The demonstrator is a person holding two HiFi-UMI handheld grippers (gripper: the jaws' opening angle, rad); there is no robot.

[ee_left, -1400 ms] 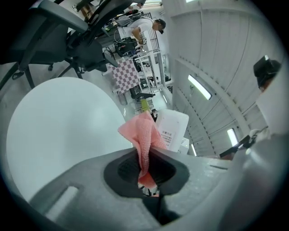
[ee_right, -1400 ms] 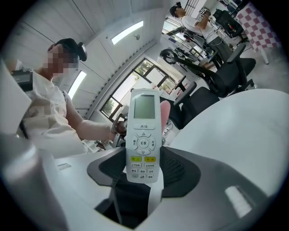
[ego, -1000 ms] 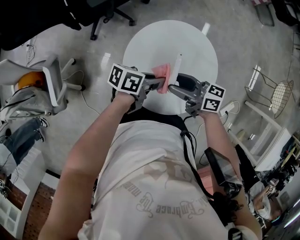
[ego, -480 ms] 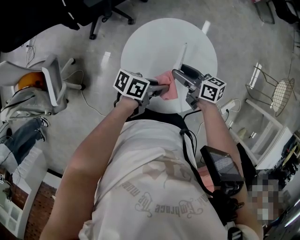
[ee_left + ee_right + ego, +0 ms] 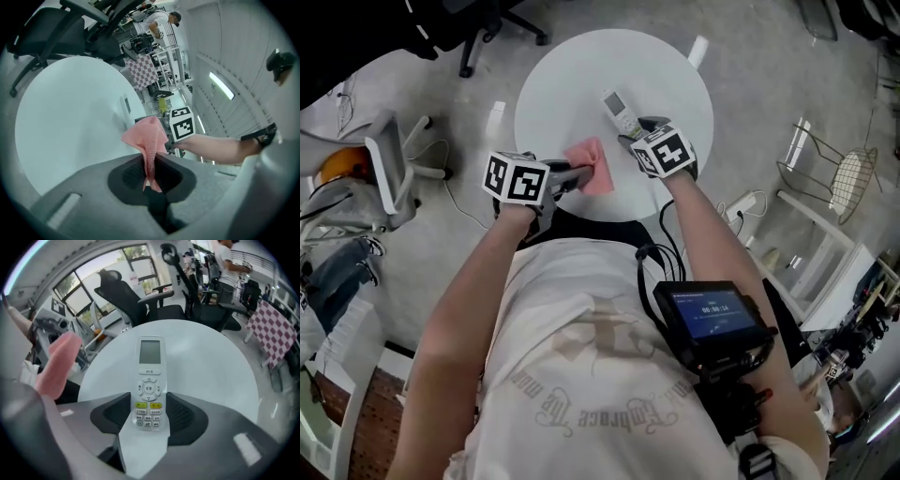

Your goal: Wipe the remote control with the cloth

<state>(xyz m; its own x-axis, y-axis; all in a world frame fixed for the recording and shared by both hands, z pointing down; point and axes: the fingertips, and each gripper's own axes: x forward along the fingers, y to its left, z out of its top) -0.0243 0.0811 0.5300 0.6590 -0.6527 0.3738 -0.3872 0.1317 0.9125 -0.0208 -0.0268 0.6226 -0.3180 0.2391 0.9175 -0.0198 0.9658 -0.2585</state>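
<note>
A white remote control (image 5: 619,111) with a small display and buttons is held face up over the round white table (image 5: 572,75); my right gripper (image 5: 636,133) is shut on its near end. In the right gripper view the remote (image 5: 149,380) points away from the jaws, its lower buttons between them. A pink cloth (image 5: 592,167) hangs from my left gripper (image 5: 570,174), which is shut on it near the table's front edge. The cloth (image 5: 147,138) sits left of the remote and apart from it. I cannot tell whether the remote touches the table.
Black office chairs (image 5: 136,301) stand beyond the table. A white chair (image 5: 389,169) is on the left and a wire chair (image 5: 848,183) on the right. A device with a lit screen (image 5: 712,314) hangs on the person's chest. Cables lie on the floor.
The cloth was against the remote; the two grippers have since drawn apart. The remote has turned from edge-on to face up, and the cloth has moved left.
</note>
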